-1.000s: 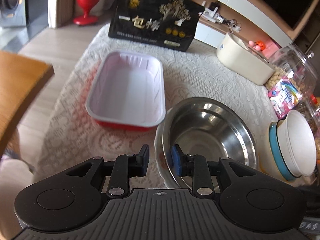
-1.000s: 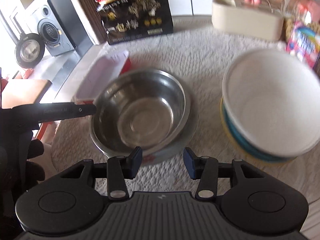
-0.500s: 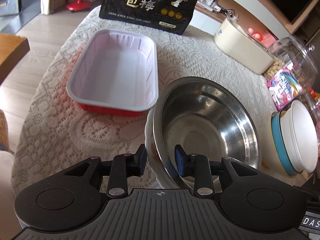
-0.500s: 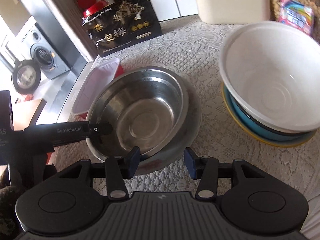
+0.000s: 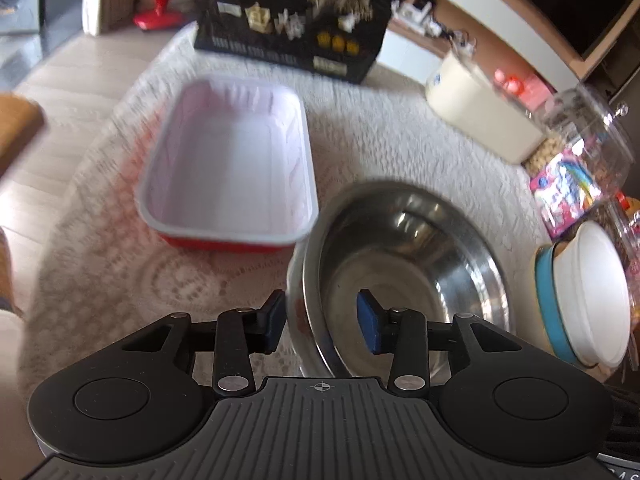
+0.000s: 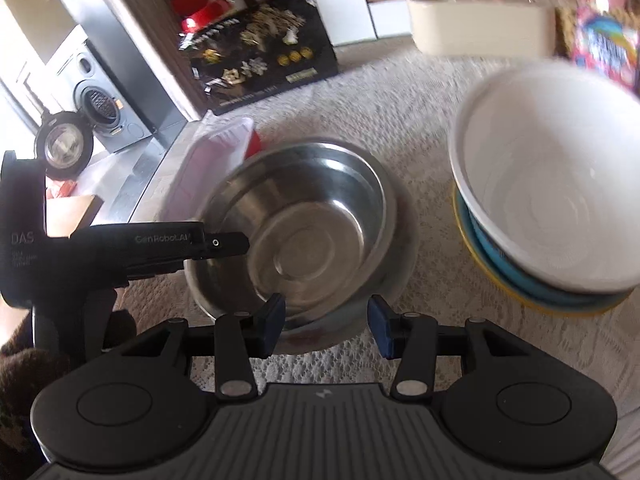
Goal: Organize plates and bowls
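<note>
Left gripper (image 5: 322,322) was spread open, jaws straddling the steel bowl (image 5: 404,276) rim, nothing clamped; likely set for a rim grip. Right gripper (image 6: 326,326) was open and empty just short of the bowl. Stack (image 6: 560,200) sat ahead-right, presumably the nesting target.

Motion blur smears both views. Print on black box (image 5: 292,20) unreadable. Plate (image 6: 404,240) under steel bowl (image 6: 296,224) mostly hidden, only rim showing. Dishes below white bowl (image 6: 560,184) visible as blue and yellow edges only. Snack jar (image 5: 588,152) cut by right edge. Left gripper (image 5: 322,318) pads straddle bowl rim, contact unclear.
</note>
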A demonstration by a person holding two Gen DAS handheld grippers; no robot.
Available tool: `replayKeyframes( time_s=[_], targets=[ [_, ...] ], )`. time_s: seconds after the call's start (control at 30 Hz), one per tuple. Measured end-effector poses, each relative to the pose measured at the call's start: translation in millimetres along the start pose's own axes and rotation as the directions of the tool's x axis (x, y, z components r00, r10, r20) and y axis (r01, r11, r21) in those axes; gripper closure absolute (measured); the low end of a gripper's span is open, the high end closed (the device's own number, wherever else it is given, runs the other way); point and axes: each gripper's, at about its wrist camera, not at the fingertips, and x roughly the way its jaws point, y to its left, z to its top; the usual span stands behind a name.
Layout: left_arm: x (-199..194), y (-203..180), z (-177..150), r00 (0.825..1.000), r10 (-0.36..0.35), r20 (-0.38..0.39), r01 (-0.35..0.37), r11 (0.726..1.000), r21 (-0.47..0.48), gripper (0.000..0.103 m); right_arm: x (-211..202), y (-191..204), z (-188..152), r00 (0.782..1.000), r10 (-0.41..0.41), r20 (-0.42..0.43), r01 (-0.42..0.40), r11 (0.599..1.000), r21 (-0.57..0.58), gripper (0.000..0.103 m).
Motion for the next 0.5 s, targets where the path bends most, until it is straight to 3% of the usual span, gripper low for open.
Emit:
replayKeyframes(
  time_s=[0.13, 0.27, 0.3, 0.4, 0.5],
  targets=[
    [-32.0, -11.4, 7.5, 0.994, -0.013, 0.105, 0.012, 1.000, 0.012, 0.061, -22.6, 10.5, 10.5, 0.999, 0.002, 0.054, 0.002, 0.997, -0.071, 0.056],
    [-52.7, -31.1, 13.6, 0.970, -0.162, 0.180, 0.156, 0.987, 0.048, 0.064, -43.8, 19.7, 31.1, 0.994, 0.007, 0.110, 0.010, 0.988, -0.154, 0.056],
    [-55.0, -38.1, 14.1, 0.964, -0.186, 0.189, 0.177, 0.982, 0.060, 0.069, -48.5, 21.6, 35.4, 0.992, 0.000, 0.126, 0.022, 0.984, -0.179, 0.056],
    [-58.8, -63.5, 13.1, 0.956, -0.193, 0.223, 0.169, 0.978, 0.123, 0.085, -58.1, 20.1, 49.4, 0.985, -0.031, 0.167, 0.069, 0.972, -0.227, 0.056],
    [-57.4, -89.3, 9.2, 0.953, -0.183, 0.243, 0.142, 0.974, 0.178, 0.086, -66.6, 8.0, 62.4, 0.975, -0.061, 0.216, 0.115, 0.962, -0.246, 0.056]
  ],
)
